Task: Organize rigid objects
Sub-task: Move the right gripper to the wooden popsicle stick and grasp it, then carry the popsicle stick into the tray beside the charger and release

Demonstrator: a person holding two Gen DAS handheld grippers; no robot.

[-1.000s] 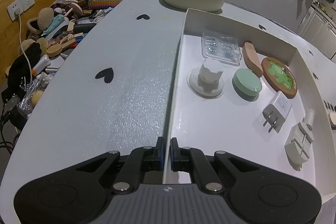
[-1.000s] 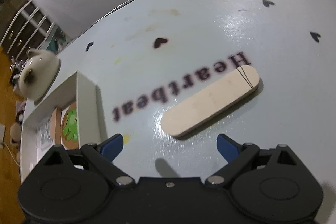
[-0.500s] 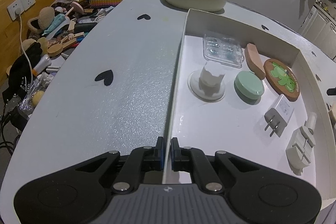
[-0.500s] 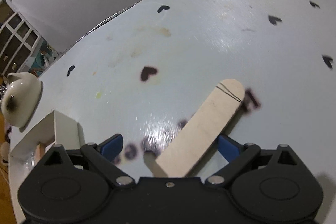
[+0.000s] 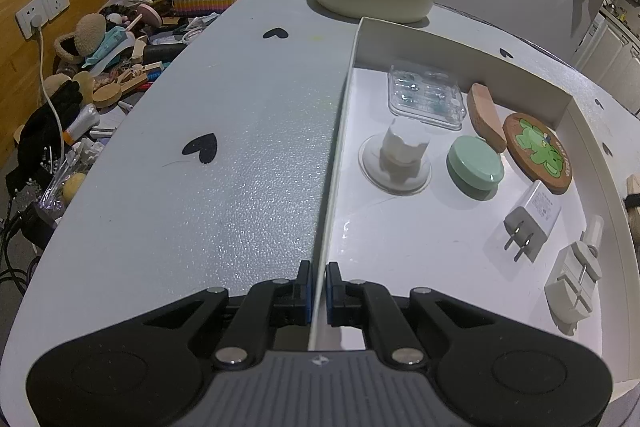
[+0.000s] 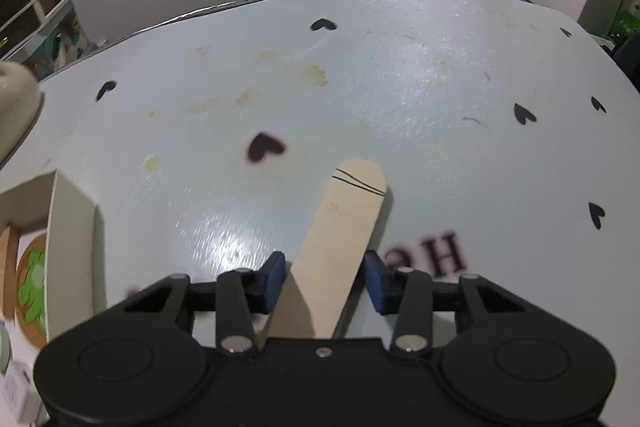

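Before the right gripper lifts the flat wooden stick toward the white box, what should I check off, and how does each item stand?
1. Wooden stick lies between the right gripper fingers: ok.
2. Fingers closed onto the stick: not ok, small gaps show on both sides.
3. Stick square to the fingers: not ok, it runs at a slant.
4. Left gripper holds the white box by its wall: ok.
5. Bare floor in the box for the stick: ok, near the white plug adapter.
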